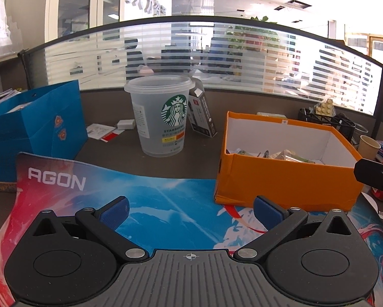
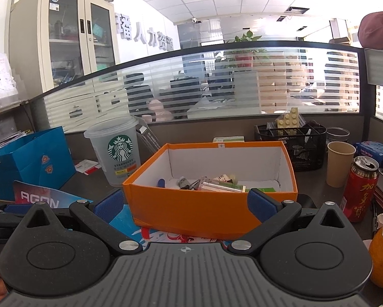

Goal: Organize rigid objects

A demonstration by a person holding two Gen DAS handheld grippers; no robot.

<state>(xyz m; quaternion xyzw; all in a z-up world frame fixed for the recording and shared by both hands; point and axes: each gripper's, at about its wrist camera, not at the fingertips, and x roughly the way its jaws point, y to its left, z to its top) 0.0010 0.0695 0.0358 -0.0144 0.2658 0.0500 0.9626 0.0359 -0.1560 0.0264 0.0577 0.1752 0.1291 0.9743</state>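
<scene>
My left claw (image 1: 190, 211) is spread wide with nothing between its blue pads (image 1: 114, 213), hovering low over the AGON mouse mat (image 1: 166, 192) on the bench (image 1: 196, 153). My right claw (image 2: 185, 204) is just as wide and empty, facing the near wall of the orange box (image 2: 191, 204), which fills the gap between its pads.

The orange box sits on the far right part of the mat, open at the top, with white inner walls. Inside it I see a jumble of small rigid items (image 2: 217, 183): clear plastic cases, a blue-tipped piece and some green packaging; I cannot tell them apart further.

Left of the box and farther back stands a translucent Starbucks cup (image 1: 160, 117) with its lid on, and a blue paper bag (image 1: 35, 128) stands at the far left. To the right of the box I see a black mesh organiser (image 2: 294, 143), a paper cup (image 2: 340, 163) and a red drink can (image 2: 360, 189), upright and open.
</scene>
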